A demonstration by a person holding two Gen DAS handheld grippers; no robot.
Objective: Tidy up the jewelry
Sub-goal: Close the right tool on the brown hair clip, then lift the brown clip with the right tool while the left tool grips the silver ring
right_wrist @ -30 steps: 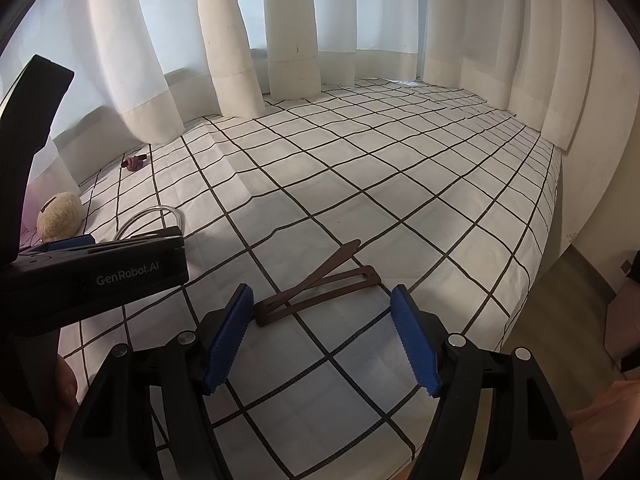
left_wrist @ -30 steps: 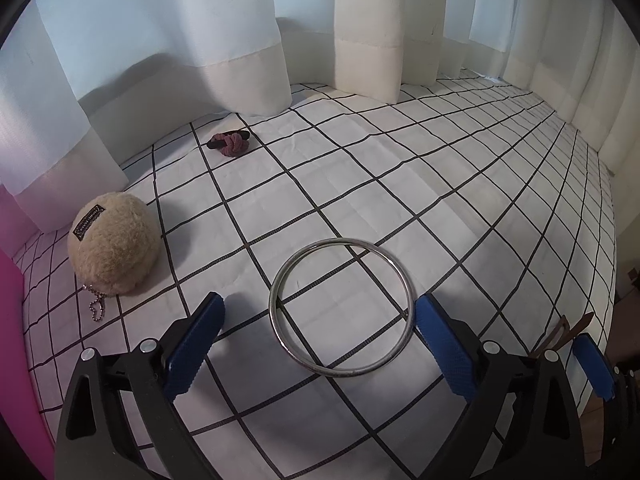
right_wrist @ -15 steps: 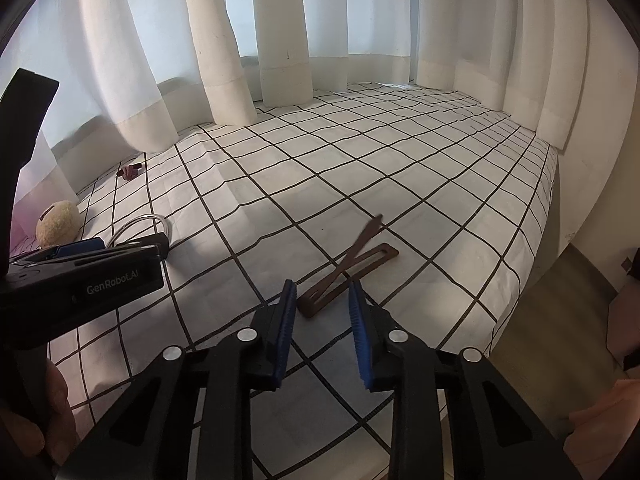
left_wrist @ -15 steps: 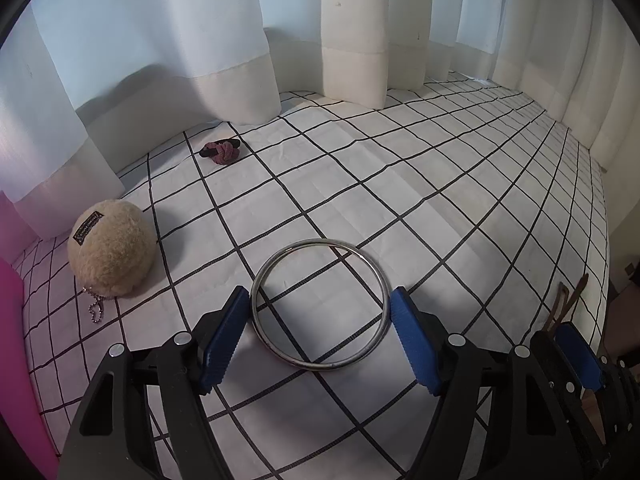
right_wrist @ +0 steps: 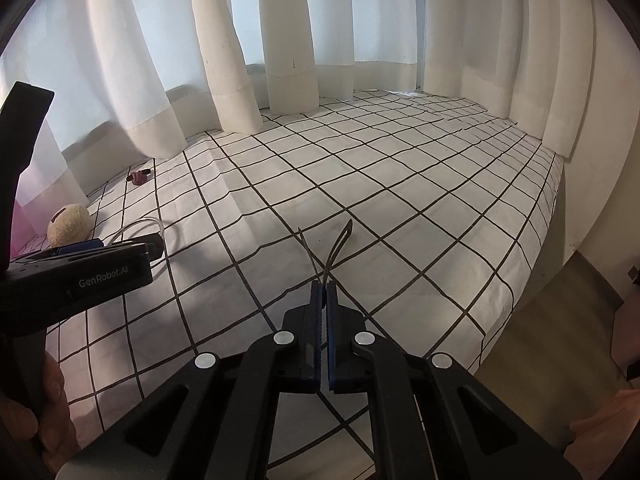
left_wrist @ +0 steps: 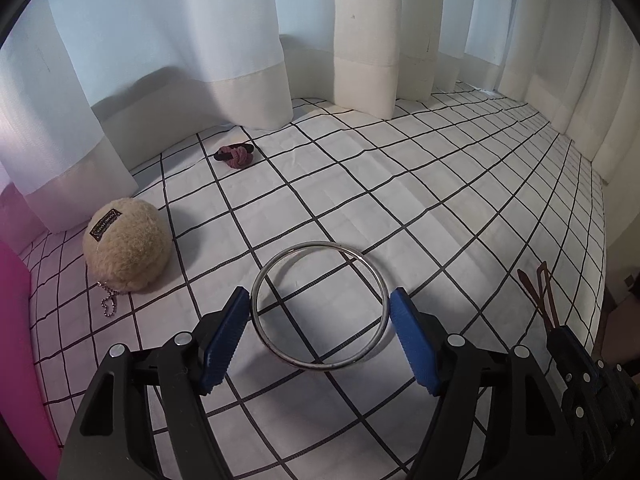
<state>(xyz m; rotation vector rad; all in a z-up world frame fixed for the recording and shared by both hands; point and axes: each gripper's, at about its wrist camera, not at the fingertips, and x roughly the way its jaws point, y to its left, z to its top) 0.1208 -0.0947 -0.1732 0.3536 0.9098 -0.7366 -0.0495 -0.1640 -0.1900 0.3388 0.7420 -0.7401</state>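
Checked cloth (left_wrist: 460, 184) bare but for scattered pieces. Left gripper (left_wrist: 318, 320) clamps metal bangle (left_wrist: 320, 306) across its width, far rim raised; smooth hoop may spring out. Right gripper (right_wrist: 324, 286) pinches brown hair clip (right_wrist: 334, 248); thin hold may twist.

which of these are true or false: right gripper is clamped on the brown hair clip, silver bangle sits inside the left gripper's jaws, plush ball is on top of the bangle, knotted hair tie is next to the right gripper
1. The right gripper is clamped on the brown hair clip. True.
2. The silver bangle sits between the left gripper jaws. True; the pads flank it.
3. The plush ball is on the bangle. False: it rests apart on the checked cloth.
4. The knotted hair tie is beside the right gripper. False: it lies far off by the curtain.
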